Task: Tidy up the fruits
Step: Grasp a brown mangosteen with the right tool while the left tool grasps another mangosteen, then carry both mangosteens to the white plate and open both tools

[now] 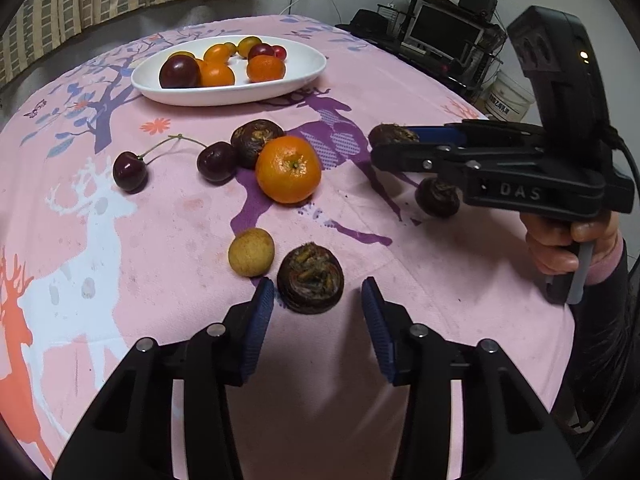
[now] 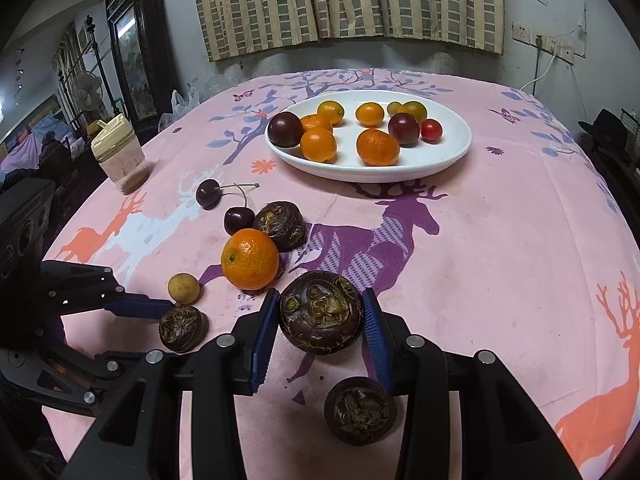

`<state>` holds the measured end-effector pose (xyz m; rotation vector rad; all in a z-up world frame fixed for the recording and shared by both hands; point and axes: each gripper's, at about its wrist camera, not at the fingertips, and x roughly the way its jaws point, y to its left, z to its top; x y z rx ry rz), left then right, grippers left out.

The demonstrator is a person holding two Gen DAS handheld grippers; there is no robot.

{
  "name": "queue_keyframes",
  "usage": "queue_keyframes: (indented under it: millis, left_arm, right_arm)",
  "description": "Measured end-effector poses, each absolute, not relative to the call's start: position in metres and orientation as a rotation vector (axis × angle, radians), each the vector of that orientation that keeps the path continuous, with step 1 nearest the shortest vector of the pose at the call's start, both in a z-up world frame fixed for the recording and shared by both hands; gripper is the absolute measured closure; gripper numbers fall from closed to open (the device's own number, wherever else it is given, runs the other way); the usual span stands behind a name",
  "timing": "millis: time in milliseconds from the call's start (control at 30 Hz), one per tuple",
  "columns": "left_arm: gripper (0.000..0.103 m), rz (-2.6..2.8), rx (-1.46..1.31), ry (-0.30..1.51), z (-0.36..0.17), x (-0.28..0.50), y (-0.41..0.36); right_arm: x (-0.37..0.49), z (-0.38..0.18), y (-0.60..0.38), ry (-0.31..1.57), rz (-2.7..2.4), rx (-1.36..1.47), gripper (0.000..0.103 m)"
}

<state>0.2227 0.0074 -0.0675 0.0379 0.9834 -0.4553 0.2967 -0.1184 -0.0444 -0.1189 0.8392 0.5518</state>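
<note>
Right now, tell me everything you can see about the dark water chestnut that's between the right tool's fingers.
The round dark-maroon water chestnut has glossy skin and a rough brown, flaky top facing the camera. It sits between the right tool's ribbed blue pads, which appear to press on both of its sides. It seems to be lifted off the pink deer-print tablecloth, though contact underneath is hidden. A second water chestnut lies nearby.

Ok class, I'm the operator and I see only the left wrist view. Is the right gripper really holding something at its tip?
Observer: Yes. The right wrist view shows a water chestnut filling the gap between the blue pads of the right gripper.
Operator: Is anything on the table outside my view?
Observer: A cream-lidded jar stands on the pink tablecloth near its edge, beyond the cherries.
</note>
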Motion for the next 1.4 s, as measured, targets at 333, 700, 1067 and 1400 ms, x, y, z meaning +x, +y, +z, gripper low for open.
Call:
queue_keyframes:
  millis: [333,700,1067,1400]
  left_arm:
    - [0.069,-0.411,0.075,0.972,-0.069,0.231,0.001]
    - [0.069,-0.406,-0.009,0.833,-0.015,0.259,0.018]
    - [0.069,-0.244,-0.054,0.835,0.006,0.424,0.015]
    - [0.060,-0.199,-0.038,0.920,-0.025,0.471,0.012]
  right_arm:
    - [0.295,-0.043,-0.119,0.833,0.554,-0.114,0.061]
    - [0.320,-0.008,-0.127,0.671,0.486,0.053,0.061]
    - [0.434,-0.014,-0.119,0.683,0.321,0.114,0.061]
    - [0.451,-0.026,-0.111,0.728,0.333,0.079,0.052]
